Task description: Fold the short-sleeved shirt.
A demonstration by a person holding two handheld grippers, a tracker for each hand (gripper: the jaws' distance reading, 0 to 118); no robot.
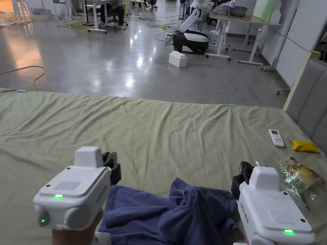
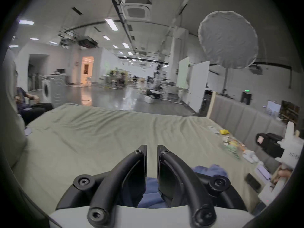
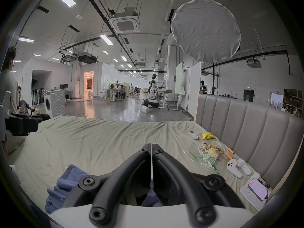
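A crumpled blue short-sleeved shirt (image 1: 178, 213) lies bunched in a heap on a bed (image 1: 159, 137) covered by a pale green sheet, close to the near edge, right in front of the person. Two hand-held white tools hang just above it, one at each side of the heap. The left claw (image 2: 151, 151) is slightly parted, a narrow gap showing between its jaws, with nothing gripped; blue cloth shows beneath it. The right claw (image 3: 151, 146) is clenched, jaws pressed together tip to tip, and it also holds nothing. Folding has not begun, and the step in hand looks like the first one: spreading the shirt flat. To do it well, the right claw probably needs to release first, then each claw should pinch a single layer at an outer edge, ideally a shoulder or hem corner, rather than a thick wad from the middle. Which part of the heap is collar, sleeve or hem cannot be told. Pulling the two grips apart and away over the wide bare sheet should open the cloth. To the right, near the grey padded headboard (image 1: 308, 102), lie a white remote (image 1: 276, 137), a yellow packet (image 1: 304, 146) and a snack bag (image 1: 297, 180), so the spreading is best kept to the left of them.
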